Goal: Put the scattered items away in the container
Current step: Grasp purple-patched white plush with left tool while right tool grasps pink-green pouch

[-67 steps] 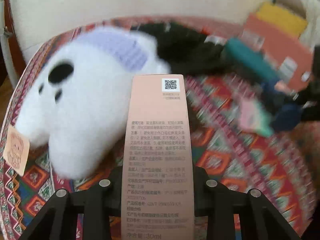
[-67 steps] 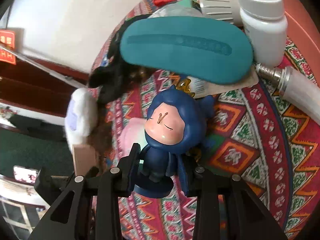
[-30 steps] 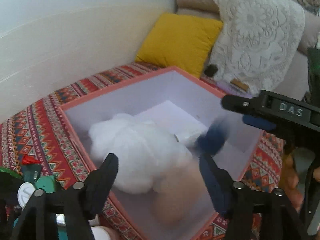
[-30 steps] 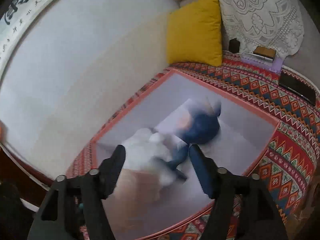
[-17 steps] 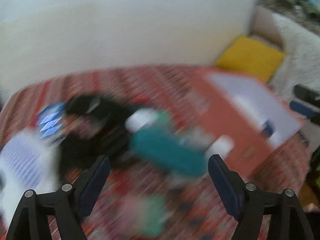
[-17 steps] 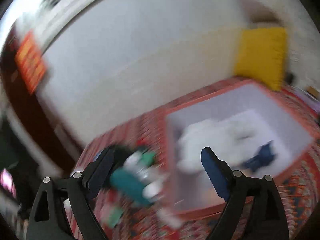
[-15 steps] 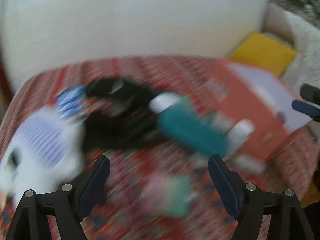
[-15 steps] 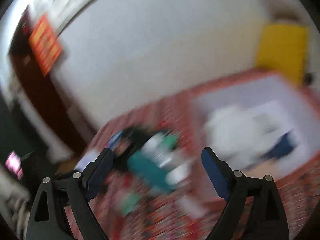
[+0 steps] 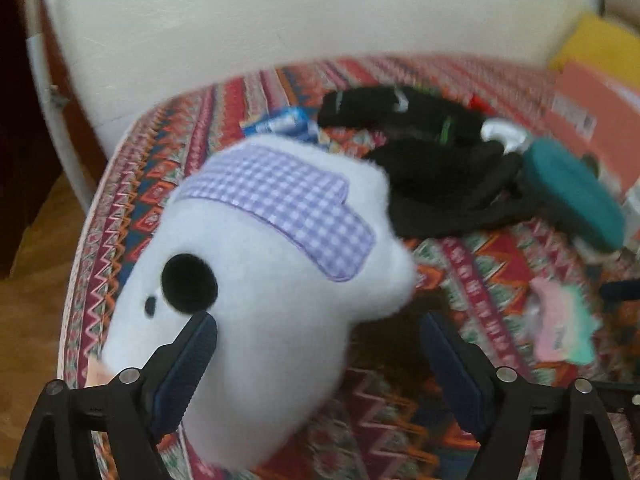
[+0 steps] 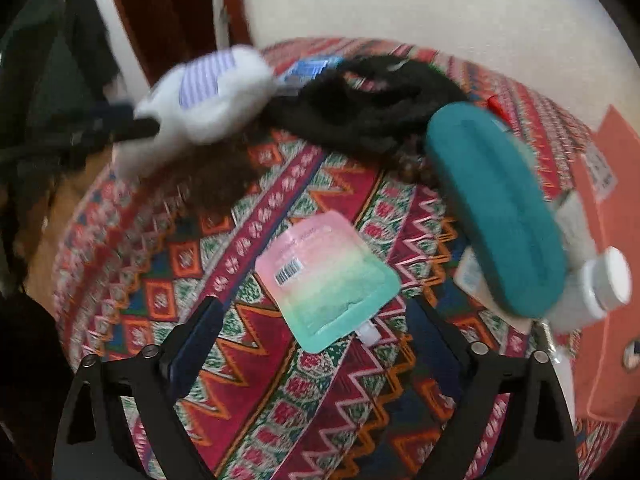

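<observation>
Now both reach for pickups: left gripper [image 9: 316, 354] spread around the plush [image 9: 264, 280], right gripper [image 10: 316, 338] spread before the pouch [image 10: 326, 278]; next, close.

No text is legible; the pink-to-green gradient flat pouch [image 10: 327, 280] bears only an unreadable black barcode.

Cream wall [image 9: 280, 12] behind patterned tablecloth [image 10: 280, 360]; wooden floor [image 9: 32, 280].

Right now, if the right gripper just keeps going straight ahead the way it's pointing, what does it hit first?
Most likely the pink-and-green pouch, lying flat on the patterned cloth just ahead of the open right gripper; depth is uncertain.
</observation>
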Tool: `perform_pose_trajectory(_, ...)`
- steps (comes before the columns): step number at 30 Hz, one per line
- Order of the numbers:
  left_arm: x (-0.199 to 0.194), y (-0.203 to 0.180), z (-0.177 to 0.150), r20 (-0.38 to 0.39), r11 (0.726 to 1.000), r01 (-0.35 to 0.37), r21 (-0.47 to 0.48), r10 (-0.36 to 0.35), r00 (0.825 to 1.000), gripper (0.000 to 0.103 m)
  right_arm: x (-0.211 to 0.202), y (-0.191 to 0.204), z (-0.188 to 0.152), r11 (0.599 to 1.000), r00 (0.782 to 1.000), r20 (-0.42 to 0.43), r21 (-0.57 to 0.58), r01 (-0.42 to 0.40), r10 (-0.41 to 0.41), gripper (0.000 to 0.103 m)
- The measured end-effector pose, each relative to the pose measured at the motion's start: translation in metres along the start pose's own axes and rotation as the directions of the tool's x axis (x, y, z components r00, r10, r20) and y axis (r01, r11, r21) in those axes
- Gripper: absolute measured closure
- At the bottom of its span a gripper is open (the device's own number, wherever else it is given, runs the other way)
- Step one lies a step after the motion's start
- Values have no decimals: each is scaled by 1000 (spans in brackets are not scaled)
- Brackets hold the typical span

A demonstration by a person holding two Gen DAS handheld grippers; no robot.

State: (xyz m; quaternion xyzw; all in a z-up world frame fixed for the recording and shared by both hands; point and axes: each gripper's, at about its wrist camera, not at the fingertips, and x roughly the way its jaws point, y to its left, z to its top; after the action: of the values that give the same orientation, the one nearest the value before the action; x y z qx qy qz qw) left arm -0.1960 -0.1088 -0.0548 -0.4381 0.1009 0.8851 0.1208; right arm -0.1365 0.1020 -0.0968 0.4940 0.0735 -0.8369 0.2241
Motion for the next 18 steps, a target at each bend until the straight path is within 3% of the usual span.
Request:
perform_pose_trajectory(3, 6, 1, 8, 29, 996, -51, 71, 49, 998, 2, 22, 5, 0, 999, 999, -31, -41, 6, -7, 6)
perform_pose_trajectory(6, 23, 9, 16, 46, 983, -140, 120, 135, 990, 0, 35, 4, 0, 997, 999, -18, -72, 39, -40, 0)
perform_pose_trajectory(7, 36, 15, 17, 32, 972, -202, 118, 200, 979, 0, 36, 3, 1, 996, 999, -5, -76, 35, -36, 0)
perform_pose_trajectory(9, 57, 32, 16, -31, 966, -250, 59, 252, 967, 2, 38, -2, 3, 997, 1000, 18, -73, 26, -25, 2)
perform_pose_trajectory(13, 48, 51, 19, -7, 971, -228, -71, 229, 974, 26, 30, -15, 8, 1000, 999, 43, -31, 0, 2, 15)
perform_pose_trajectory(14, 39, 55, 21, 6, 972, -212, -106, 214, 977, 30, 28, -19, 10, 1000, 999, 49, -13, -10, 10, 24)
perform_pose_trajectory(15, 30, 56, 23, 28, 971, -198, -134, 203, 979, 30, 25, -23, 13, 1000, 999, 51, -1, -12, 12, 32)
perform_pose_trajectory(18, 0, 56, 26, 106, 968, -158, -193, 181, 978, 31, 10, -33, 15, 998, 996, 82, 51, -42, 37, 34)
